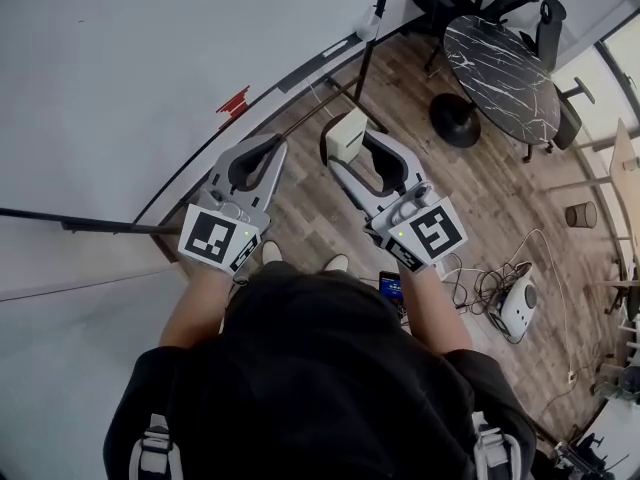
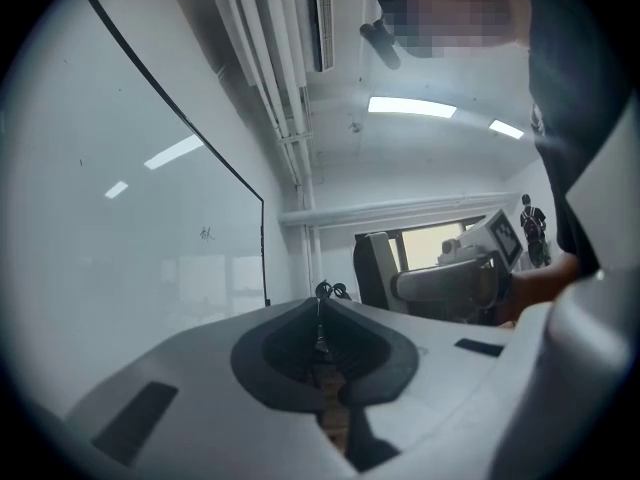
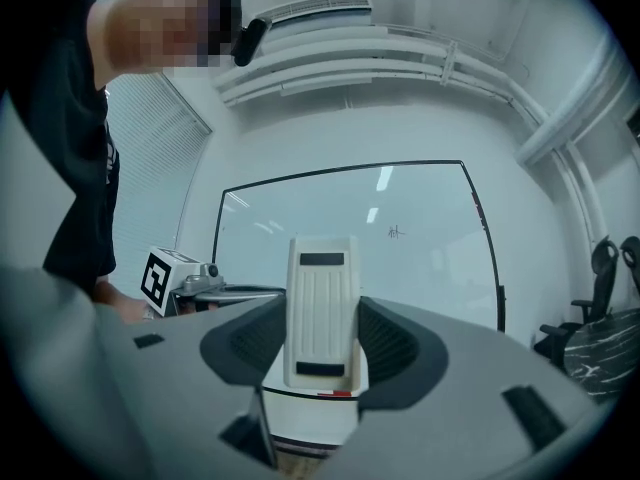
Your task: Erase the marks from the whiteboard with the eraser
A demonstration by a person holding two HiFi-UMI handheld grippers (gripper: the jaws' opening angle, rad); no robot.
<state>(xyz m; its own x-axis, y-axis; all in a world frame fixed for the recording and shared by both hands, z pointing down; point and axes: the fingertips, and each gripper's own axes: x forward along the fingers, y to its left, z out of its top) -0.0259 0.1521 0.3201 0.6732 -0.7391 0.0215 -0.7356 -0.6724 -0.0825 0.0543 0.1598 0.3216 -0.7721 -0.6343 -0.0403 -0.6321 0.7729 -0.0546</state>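
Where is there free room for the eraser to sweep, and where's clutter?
The whiteboard is bare nearly all over inside its black frame; one small mark sits just right of the eraser held in the right gripper. Clutter: cables and a white device on the floor to the right.

Left gripper (image 1: 270, 148) and right gripper (image 1: 352, 146), two in all; one eraser (image 3: 322, 308), one whiteboard (image 3: 430, 278), one mark (image 3: 396, 232), one table (image 1: 500, 68).

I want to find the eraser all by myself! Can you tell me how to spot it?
Look at the big whiteboard, then at the right gripper held up in front of it. The eraser is the cream block pinched between its jaws, with a ribbed back and two dark slots; the left gripper beside it is shut on nothing.
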